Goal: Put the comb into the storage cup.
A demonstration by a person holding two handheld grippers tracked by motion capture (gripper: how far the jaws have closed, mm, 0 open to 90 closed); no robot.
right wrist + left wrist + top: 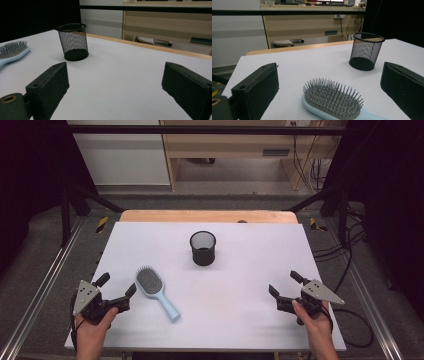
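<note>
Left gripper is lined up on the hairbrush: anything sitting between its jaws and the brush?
Nothing visible. The left gripper stands open just left of the hairbrush, with bare table between them. The mesh cup stands farther back, out of the path.

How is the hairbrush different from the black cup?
The hairbrush is light blue with grey bristles; the mesh cup is all black. The hairbrush lies flat with its bristles up, while the mesh cup stands upright with its mouth open. The hairbrush is long and thin with a handle; the mesh cup is round and has see-through sides. Both rest on the white table, and nothing touches either one.
</note>
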